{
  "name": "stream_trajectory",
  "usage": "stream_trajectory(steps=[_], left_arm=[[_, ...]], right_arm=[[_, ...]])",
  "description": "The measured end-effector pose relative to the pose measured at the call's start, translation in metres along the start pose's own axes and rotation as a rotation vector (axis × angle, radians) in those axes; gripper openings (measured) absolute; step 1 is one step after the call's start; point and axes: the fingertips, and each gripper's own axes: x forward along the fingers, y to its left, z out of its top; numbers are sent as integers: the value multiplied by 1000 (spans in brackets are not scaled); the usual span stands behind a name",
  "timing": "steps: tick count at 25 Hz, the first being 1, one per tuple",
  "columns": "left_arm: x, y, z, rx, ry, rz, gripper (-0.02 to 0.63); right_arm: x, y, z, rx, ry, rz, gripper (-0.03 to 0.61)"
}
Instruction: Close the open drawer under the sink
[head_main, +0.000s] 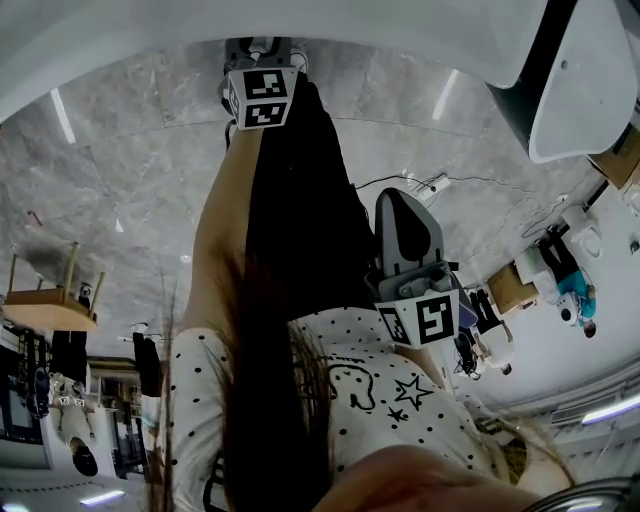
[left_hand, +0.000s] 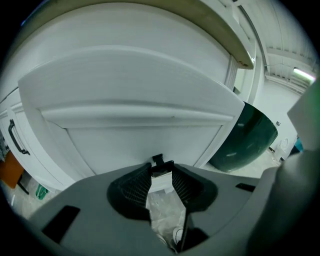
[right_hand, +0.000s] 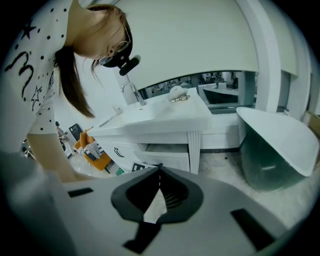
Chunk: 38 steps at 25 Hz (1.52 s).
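Left gripper (left_hand: 161, 168), jaws slightly parted and empty, fronts the drawer (left_hand: 140, 137) panel, apparently for pushing; right gripper (right_hand: 160, 170) clenched, idle.

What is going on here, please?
A person bends down by the sink with a tool in each hand. The drawer under the sink is open. The left tool is close up to its white front, with its jaws a little apart and empty; whether it touches, I cannot tell. The right tool is farther back, shut on nothing, and faces the sink.
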Motion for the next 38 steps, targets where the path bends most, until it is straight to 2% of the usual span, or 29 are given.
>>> stream_trajectory(steps=[6, 10, 17, 20, 22, 25, 27, 29, 33, 38], left_arm=[[21, 11, 24, -2, -25, 10, 132], [32, 20, 26, 2, -8, 18, 132], [31, 20, 42, -6, -41, 6, 132], [31, 18, 36, -31, -48, -3, 132], [23, 16, 28, -57, -29, 2, 132], [-10, 2, 24, -47, -8, -24, 130], [-46, -10, 31, -37, -27, -51, 91], [-91, -17, 51, -61, -70, -61, 43], [-188, -22, 119, -137, -181, -49, 9], [-281, -31, 233, -92, -390, -89, 6]], right_arm=[[0, -10, -3, 11, 8, -17, 14], [1, -14, -2, 17, 9, -29, 14], [2, -19, 5, 14, 0, -42, 12], [2, -19, 14, 6, -17, -41, 14], [0, -18, 21, 2, -30, -39, 14], [-4, -17, 33, -7, -54, -37, 12], [-8, -16, 45, -22, -78, -42, 14], [-12, -14, 60, -51, -104, -46, 12], [-26, 0, 95, -103, -174, -45, 12], [-51, 13, 153, -152, -293, -38, 12]])
